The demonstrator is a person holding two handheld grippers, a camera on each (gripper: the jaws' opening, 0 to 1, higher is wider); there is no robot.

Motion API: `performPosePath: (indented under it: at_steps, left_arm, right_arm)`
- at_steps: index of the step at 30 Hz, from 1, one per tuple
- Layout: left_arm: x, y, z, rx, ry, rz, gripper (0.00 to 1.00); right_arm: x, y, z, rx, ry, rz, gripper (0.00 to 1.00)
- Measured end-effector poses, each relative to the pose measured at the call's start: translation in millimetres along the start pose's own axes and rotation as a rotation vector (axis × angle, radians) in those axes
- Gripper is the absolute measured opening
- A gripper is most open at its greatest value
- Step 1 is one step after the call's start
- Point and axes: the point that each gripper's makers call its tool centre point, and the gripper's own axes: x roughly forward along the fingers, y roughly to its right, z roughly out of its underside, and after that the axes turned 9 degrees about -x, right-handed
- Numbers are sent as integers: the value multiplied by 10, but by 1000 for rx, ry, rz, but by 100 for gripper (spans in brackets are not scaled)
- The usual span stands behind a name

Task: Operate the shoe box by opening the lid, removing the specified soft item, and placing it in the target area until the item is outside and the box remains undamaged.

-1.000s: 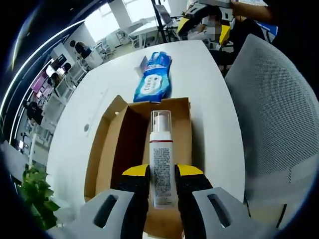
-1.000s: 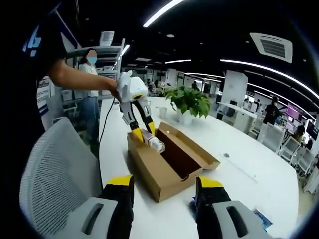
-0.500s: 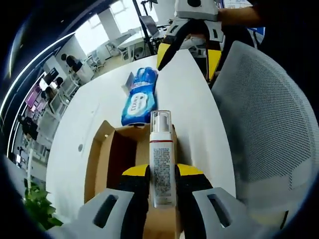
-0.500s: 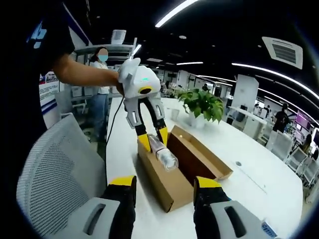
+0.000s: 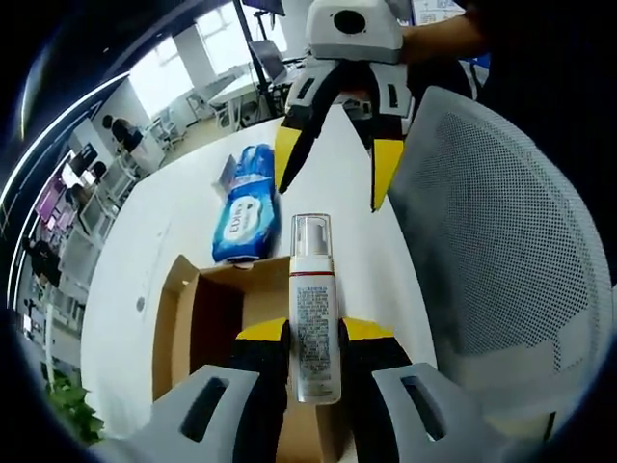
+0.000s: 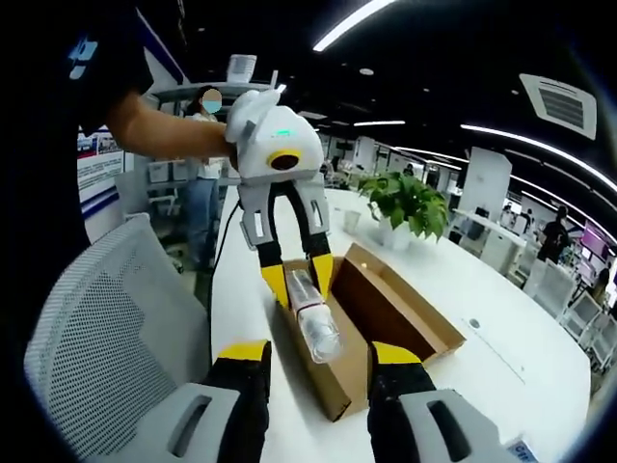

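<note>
My left gripper (image 5: 314,333) is shut on a white pump bottle (image 5: 312,307) with a clear cap and a red band, holding it in the air above the open brown shoe box (image 5: 198,323). In the right gripper view the same left gripper (image 6: 298,273) holds the bottle (image 6: 314,319) over the box (image 6: 381,318), cap end towards me. My right gripper (image 6: 318,354) stands open with nothing between its fingers, close in front of the bottle. In the left gripper view that right gripper (image 5: 333,159) hangs open just beyond the bottle's cap.
A blue wet-wipes pack (image 5: 244,204) lies on the white table (image 5: 164,222) beyond the box. A grey mesh chair (image 5: 482,251) stands at the table's edge. A potted plant (image 6: 410,204) sits on the table's far part. People stand in the office behind.
The left gripper has lifted the bottle higher above the box, and the two grippers have come closer together. The right gripper stays open.
</note>
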Motion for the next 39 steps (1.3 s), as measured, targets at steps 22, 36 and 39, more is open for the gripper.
performPosePath:
  at_steps: [22, 36, 39]
  left_arm:
    - [60, 237, -262, 23, 123, 105, 19]
    - [130, 230, -239, 53, 122, 91, 20]
    - [134, 216, -260, 46, 128, 85, 20]
  right_arm:
    - [65, -128, 9, -23, -10, -59, 20]
    - [53, -171, 5, -60, -29, -70, 15]
    - [46, -154, 2, -69, -35, -64, 15]
